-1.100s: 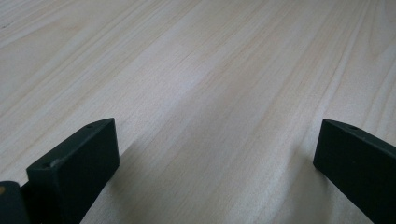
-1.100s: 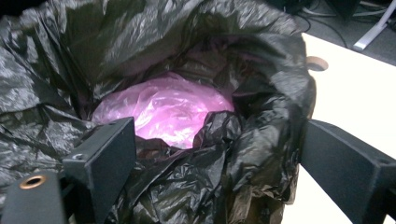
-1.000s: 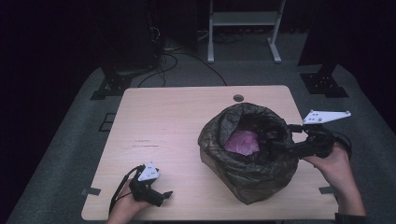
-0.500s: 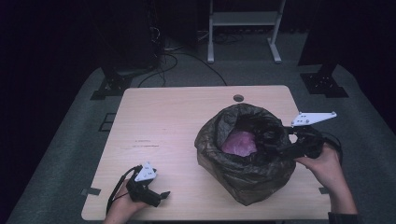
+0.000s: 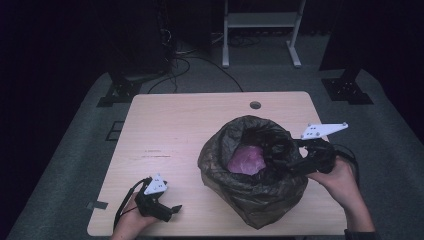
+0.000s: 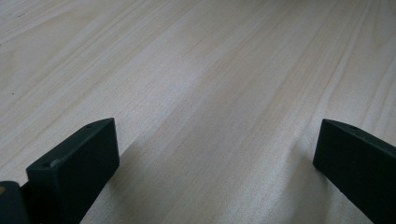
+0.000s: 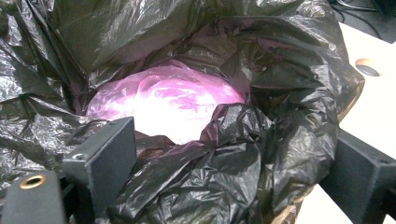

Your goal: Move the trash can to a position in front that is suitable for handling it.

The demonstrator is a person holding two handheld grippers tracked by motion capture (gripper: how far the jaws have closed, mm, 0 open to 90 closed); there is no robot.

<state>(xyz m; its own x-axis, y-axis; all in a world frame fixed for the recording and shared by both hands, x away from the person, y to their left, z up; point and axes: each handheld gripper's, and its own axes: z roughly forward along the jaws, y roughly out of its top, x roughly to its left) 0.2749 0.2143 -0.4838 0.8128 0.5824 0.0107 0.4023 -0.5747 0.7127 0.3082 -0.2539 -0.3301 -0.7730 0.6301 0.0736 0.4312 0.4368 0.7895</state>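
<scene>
A crumpled black plastic bag (image 5: 250, 200) stands open on the right half of the wooden table (image 5: 175, 125). A pink plastic bundle (image 5: 246, 161) lies inside it. My right gripper (image 5: 281, 162) reaches over the bag's right rim. In the right gripper view its jaws stand wide, one inside the bag (image 7: 289, 116) and one outside, with bunched rim plastic between them and the pink bundle (image 7: 173, 100) beyond. My left gripper (image 5: 172, 210) rests low at the table's front left corner. In the left gripper view its jaws stand wide over bare wood (image 6: 215, 154).
A round cable hole (image 5: 255, 105) sits near the table's far edge. Behind the table, on grey carpet, are a white metal stand (image 5: 260, 20), black stand feet (image 5: 120, 92) and cables. The table's left half is bare wood.
My right gripper has moved left, and the black bag has shifted left with it. The left gripper has stayed in place.
</scene>
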